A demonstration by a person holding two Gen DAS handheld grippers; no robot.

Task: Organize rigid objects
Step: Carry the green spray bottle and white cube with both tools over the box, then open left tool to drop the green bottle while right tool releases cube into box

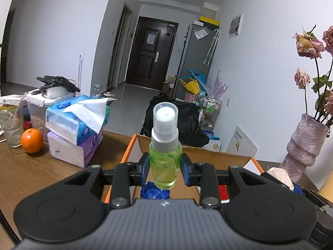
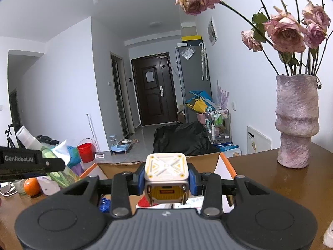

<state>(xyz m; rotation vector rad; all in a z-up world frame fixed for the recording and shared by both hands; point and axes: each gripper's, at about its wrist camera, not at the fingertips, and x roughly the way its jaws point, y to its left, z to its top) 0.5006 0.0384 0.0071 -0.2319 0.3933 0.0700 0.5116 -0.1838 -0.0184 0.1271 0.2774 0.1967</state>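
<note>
My left gripper (image 1: 165, 166) is shut on a green spray bottle (image 1: 165, 162) with a white pump and clear cap, held upright over an orange-edged cardboard box (image 1: 208, 156). A blue item (image 1: 155, 191) and something red (image 1: 223, 193) lie in the box below. In the right wrist view my right gripper (image 2: 166, 181) is shut on a white and yellow cube-shaped gadget (image 2: 166, 175), also above the box (image 2: 224, 160). The left gripper (image 2: 31, 162) with the bottle (image 2: 60, 175) shows at the left edge of that view.
Stacked tissue packs (image 1: 77, 129), an orange (image 1: 31, 140), a glass (image 1: 11, 123) and a white container (image 1: 39, 104) stand left on the wooden table (image 1: 41, 177). A purple vase (image 2: 296, 120) of dried roses stands right. A white object (image 2: 328, 235) sits at the near right edge.
</note>
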